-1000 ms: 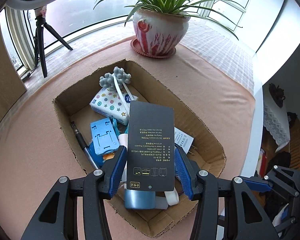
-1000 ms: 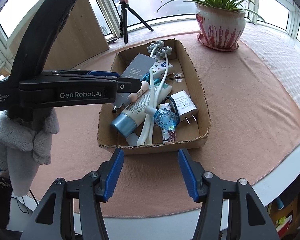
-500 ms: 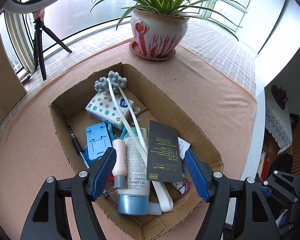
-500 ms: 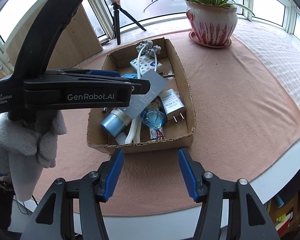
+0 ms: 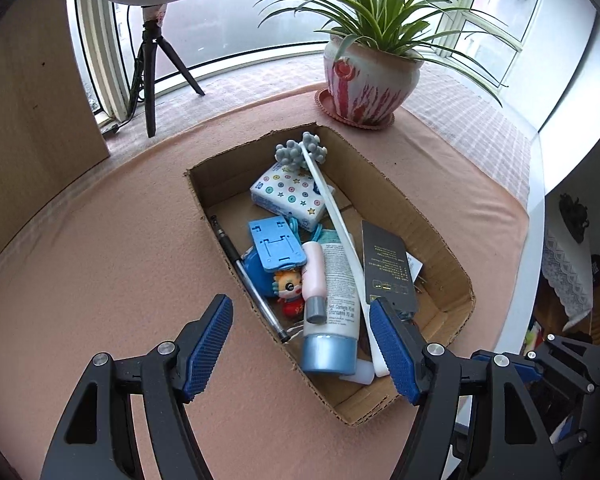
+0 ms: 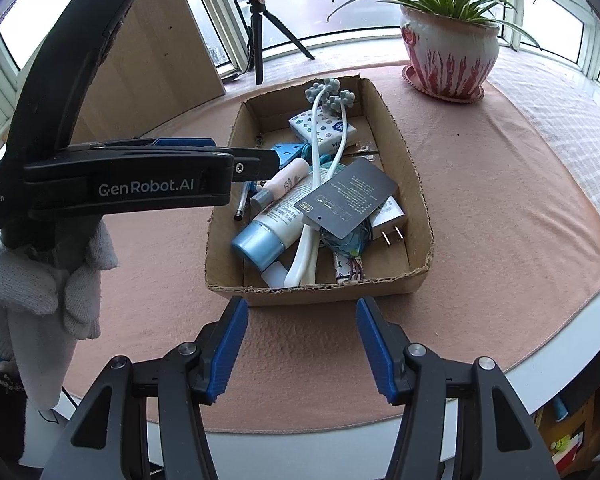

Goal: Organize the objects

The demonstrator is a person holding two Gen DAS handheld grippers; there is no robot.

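Your left gripper (image 5: 300,344) is wide apart and empty; the box (image 5: 452,264) sits just ahead, its long side pointing away from you

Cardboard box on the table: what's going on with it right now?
A person is sorting small items into the cardboard box. The dark flat packet lies inside on top of the pile, held by nothing. The left tongs hang open above the box; the right tongs wait open and empty at its near edge.
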